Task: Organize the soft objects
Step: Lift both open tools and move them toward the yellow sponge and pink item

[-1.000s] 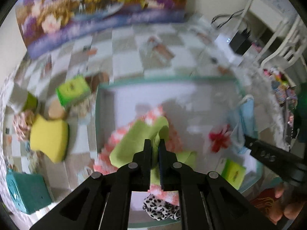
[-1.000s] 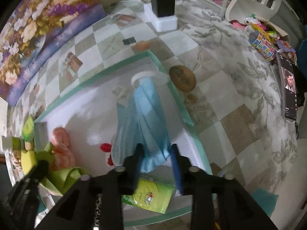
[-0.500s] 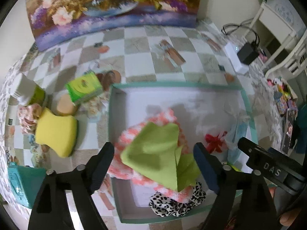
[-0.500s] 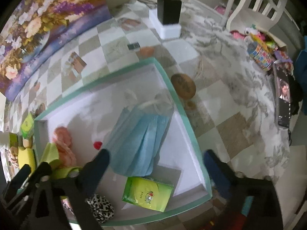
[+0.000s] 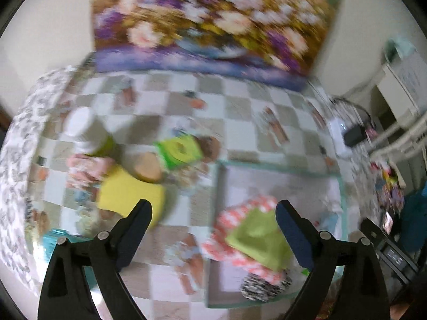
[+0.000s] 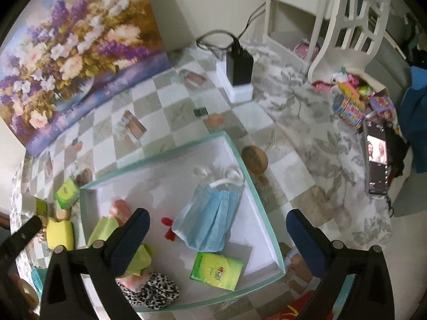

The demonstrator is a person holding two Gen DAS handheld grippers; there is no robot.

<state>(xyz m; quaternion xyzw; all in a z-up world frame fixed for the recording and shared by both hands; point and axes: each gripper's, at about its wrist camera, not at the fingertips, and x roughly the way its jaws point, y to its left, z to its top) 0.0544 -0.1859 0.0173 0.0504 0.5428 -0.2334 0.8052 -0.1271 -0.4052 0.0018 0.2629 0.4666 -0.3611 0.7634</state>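
A shallow white box with a teal rim [image 6: 241, 160] [image 5: 277, 164] lies on the checked tablecloth. In it are a blue face mask [image 6: 209, 220], a green tissue pack [image 6: 216, 269], a green cloth [image 5: 257, 237] on a pink-and-white cloth [image 5: 240, 254], a leopard-print scrunchie [image 6: 156, 292] and a small red piece [image 6: 167, 229]. My left gripper [image 5: 213, 230] is open and empty, above the table at the box's left edge. My right gripper [image 6: 217, 237] is open and empty above the mask. Left of the box lie a yellow sponge [image 5: 128, 193] and another green tissue pack [image 5: 180, 150].
A flower painting [image 6: 74, 50] leans on the back wall. A power strip with a black adapter [image 6: 238, 72] lies behind the box. A brown round object [image 6: 254, 157] sits by the box's right rim. A phone [image 6: 376, 157], toys [image 6: 349, 101] and a white chair [image 6: 347, 26] are right.
Both grippers opened and let go: the left released the green cloth, the right the blue mask, both now in the box. The left gripper has pulled back and swung left; the right rose.
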